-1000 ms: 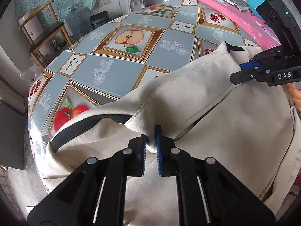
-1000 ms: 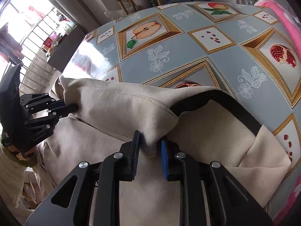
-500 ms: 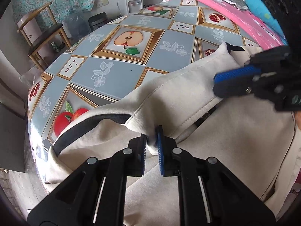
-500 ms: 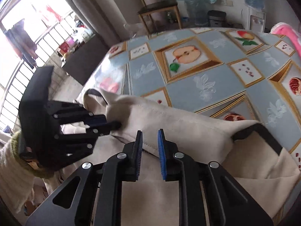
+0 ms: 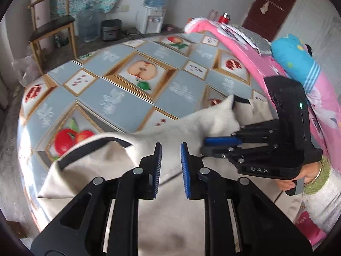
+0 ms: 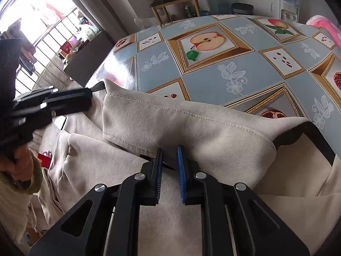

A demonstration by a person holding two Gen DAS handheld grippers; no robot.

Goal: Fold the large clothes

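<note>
A large cream garment (image 5: 191, 192) with black trim lies on the near part of the fruit-patterned table (image 5: 127, 98), one edge folded over into a thick band (image 6: 191, 128). My left gripper (image 5: 170, 151) is open and empty, raised above the folded band. My right gripper (image 6: 169, 152) is open and empty, its tips just at the band's near hem. The right gripper also shows in the left wrist view (image 5: 221, 145), above the cloth at the right. The left gripper shows at the left of the right wrist view (image 6: 85, 98), by the garment's black-trimmed corner.
Pink bedding (image 5: 277, 68) and a blue pillow (image 5: 296, 57) lie along the table's right side. A wooden chair (image 5: 51, 27), a water dispenser (image 5: 153, 19) and a bin stand beyond the far edge. A barred window (image 6: 42, 42) is at the left.
Both grippers have let go of the folded edge and opened. The left gripper has lifted away and back. The fold now rests on the garment.
</note>
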